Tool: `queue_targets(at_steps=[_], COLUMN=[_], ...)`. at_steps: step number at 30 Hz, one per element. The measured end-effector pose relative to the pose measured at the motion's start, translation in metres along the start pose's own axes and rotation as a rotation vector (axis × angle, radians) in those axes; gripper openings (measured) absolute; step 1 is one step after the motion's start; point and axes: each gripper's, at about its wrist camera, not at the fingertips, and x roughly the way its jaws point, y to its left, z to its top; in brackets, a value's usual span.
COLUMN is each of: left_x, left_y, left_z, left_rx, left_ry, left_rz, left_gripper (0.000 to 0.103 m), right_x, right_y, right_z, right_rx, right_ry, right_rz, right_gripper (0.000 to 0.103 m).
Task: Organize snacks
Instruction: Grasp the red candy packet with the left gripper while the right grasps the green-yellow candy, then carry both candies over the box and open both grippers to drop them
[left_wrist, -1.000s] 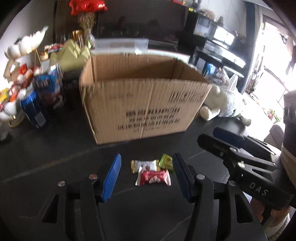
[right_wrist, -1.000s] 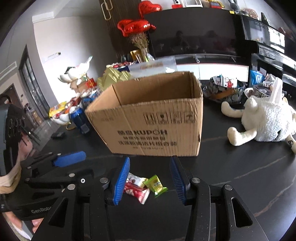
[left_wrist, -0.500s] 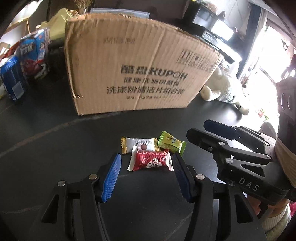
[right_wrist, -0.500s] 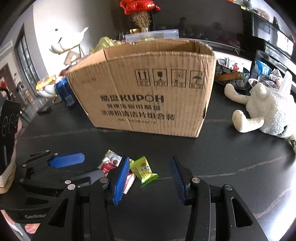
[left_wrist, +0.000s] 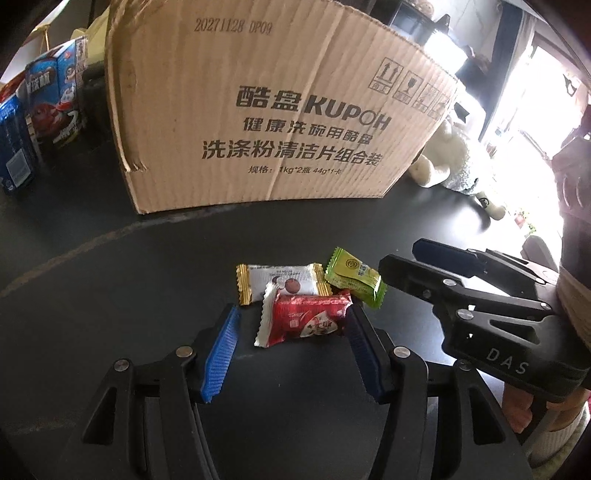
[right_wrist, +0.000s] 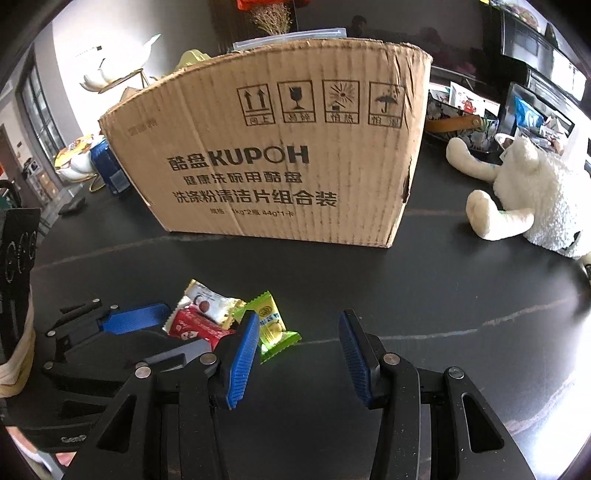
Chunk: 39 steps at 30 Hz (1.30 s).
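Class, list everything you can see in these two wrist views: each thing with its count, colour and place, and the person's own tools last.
cardboard box: one, brown, black print, on table behind sweets
red sweet: one, between left jaws
white sweet: one, gold ends, behind red sweet
green sweet: one, right of white sweet
plush toy: one, white, right of box
snack cartons: several, blue, left of box
table: one, black
swan ornament: one, white, far left
left gripper: black, blue pads, open around red sweet
right gripper: black, blue pads, open beside green sweet
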Motion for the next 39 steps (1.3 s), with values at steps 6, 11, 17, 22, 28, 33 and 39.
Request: queue_targets(at_steps=[6,11,17,22,28,33,39], left_x=[0.002,-0.002,-0.012,-0.022,-0.024,-0.027,-0.03], left_y=[-0.004,-0.004,-0.005,-0.004,-0.001,0.001,-0.006], left_z=[-0.001,-0.004,-0.003,-0.002,-0.001,0.0,0.0], left_rx=[-0.007,-0.025,-0.026,-0.028,-0.046,-0.051,-0.049], left_ry=[-0.01,-0.038,-0.07,-0.097,-0.102,-0.105,-0.11], left_rz=[-0.038,-0.056,-0.059,-0.044,-0.043,-0.041,-0.038], left_gripper=[0.041,0.029,0.018,0.014,0.013,0.013,0.012], right_x=[0.004,0.006,0.01,0.018,0.025,0.023,0.01], right_y=[-0.005,-0.002,0.007,0.012,0.022,0.027,0.029], right_z=[-0.001,-0.001,-0.003,-0.004,-0.007,-0.008,-0.004], right_rx=[0.026,0.017,-0.013,-0.018,-0.071,-0.097,-0.084], right_ry=[0.015,0.018,0.027,0.039,0.043,0.027,-0.019], right_rz=[0.011,0.025,0.035,0.032,0.002,-0.014,-0.001], right_gripper=[0.046,0.046,0.046,0.046,0.045,0.029,0.029])
